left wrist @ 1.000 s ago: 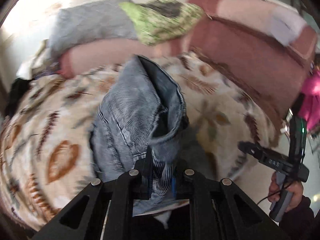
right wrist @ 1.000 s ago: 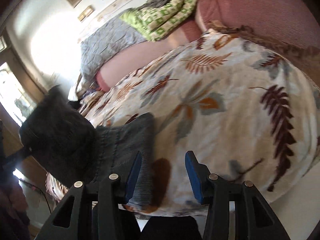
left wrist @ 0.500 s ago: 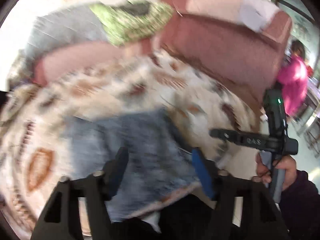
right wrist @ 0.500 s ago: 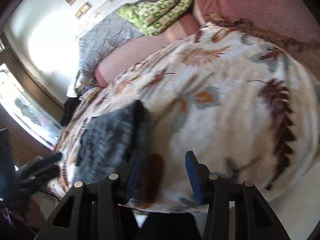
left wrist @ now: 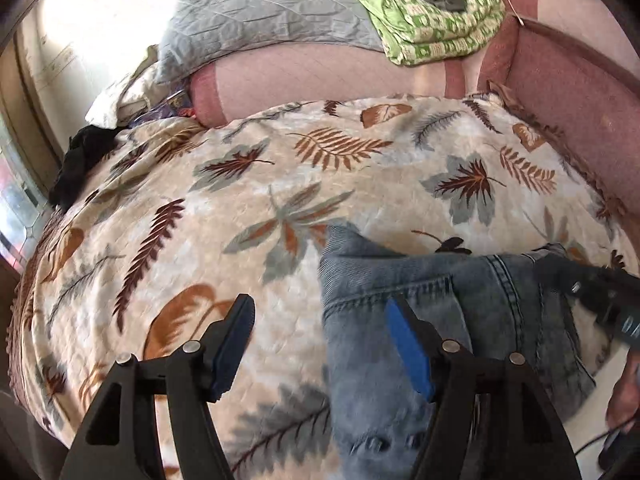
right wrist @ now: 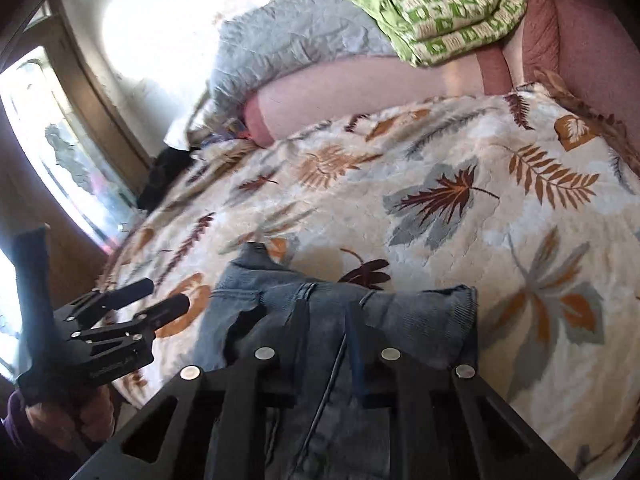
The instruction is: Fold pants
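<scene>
While right tool (right wrist: pixel 326 322) closes over jeans (right wrist: pixel 320 312), left tool (left wrist: pixel 316 344) open

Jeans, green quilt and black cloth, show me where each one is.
jeans (left wrist: pixel 404 280), left wrist view, on the seamed denim panel.
green quilt (left wrist: pixel 436 24), left wrist view, on its folded stack.
black cloth (left wrist: pixel 78 160), left wrist view, on its crumpled middle.

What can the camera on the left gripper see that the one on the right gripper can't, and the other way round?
Only the left view shows the left gripper open over the leaf-print blanket, nothing between its fingers. Only the right view shows the right gripper closing over the jeans, plus a bright window. Both show the jeans lying on the blanket, the green quilt and grey quilt behind.
</scene>
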`<state>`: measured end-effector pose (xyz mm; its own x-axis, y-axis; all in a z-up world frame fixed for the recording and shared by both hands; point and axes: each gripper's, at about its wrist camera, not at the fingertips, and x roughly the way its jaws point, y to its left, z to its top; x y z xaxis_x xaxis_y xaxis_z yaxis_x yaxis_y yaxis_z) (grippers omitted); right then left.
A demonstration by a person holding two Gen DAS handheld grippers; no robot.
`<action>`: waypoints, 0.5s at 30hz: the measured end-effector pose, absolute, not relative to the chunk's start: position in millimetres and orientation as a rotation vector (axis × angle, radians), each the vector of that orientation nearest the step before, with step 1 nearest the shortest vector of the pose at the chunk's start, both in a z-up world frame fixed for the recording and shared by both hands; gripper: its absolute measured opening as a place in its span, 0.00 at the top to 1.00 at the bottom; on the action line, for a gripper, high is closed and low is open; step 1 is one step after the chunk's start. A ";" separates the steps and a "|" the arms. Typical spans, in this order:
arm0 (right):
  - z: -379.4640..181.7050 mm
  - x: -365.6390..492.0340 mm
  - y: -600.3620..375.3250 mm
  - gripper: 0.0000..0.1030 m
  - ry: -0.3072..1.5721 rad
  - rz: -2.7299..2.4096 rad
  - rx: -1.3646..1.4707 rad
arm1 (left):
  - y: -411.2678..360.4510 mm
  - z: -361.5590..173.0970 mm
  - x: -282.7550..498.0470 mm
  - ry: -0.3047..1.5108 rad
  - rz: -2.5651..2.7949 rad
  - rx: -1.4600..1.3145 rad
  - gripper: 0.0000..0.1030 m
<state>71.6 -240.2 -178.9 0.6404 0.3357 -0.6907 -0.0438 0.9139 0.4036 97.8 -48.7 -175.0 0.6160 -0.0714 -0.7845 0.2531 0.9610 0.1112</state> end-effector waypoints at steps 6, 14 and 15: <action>-246.1 76.2 -269.1 0.78 0.972 0.148 0.486 | -80.2 -228.6 112.7 0.993 -0.171 0.340 0.31; -233.0 54.5 -273.8 0.74 0.957 0.171 0.474 | -62.7 -218.0 111.5 1.047 -0.163 0.273 0.25; -225.9 46.5 -273.4 0.74 0.943 0.180 0.460 | -58.4 -213.6 105.8 1.036 -0.158 0.267 0.25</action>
